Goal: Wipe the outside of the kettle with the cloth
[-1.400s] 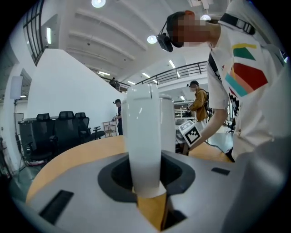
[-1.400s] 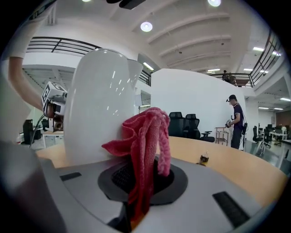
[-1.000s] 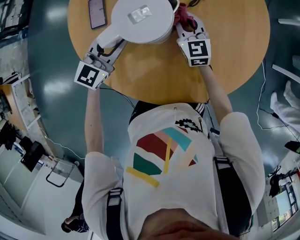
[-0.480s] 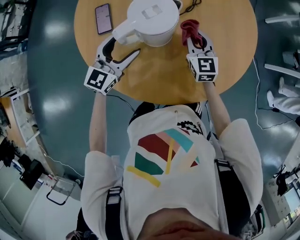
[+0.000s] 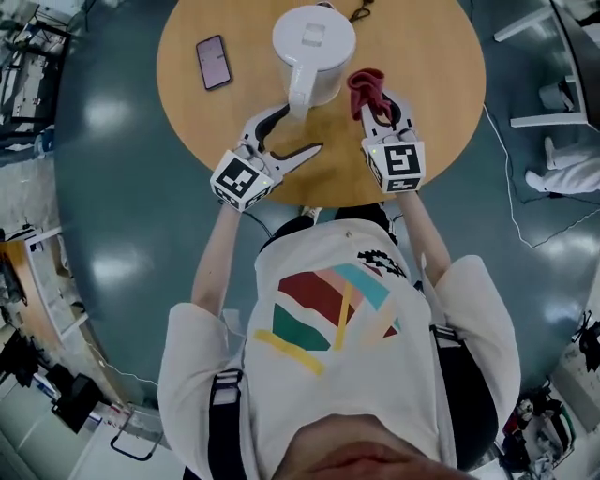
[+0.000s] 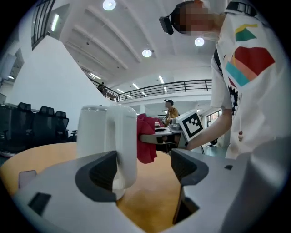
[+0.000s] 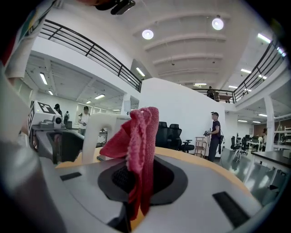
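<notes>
The white kettle stands upright on the round wooden table, its handle turned toward me. My left gripper is open just short of the handle and touches nothing. In the left gripper view the kettle stands ahead of the wide jaws of the left gripper. My right gripper is shut on a red cloth, which it holds just right of the kettle and clear of it. In the right gripper view the cloth sticks up from between the jaws, with the kettle handle behind it.
A dark phone lies on the table left of the kettle. A black cable runs off the far edge behind it. Bare tabletop lies right of the cloth. The table's near edge is under both grippers.
My left gripper let go of the kettle handle, opened and drew back toward me. My right gripper pulled the cloth off the kettle's side and back.
</notes>
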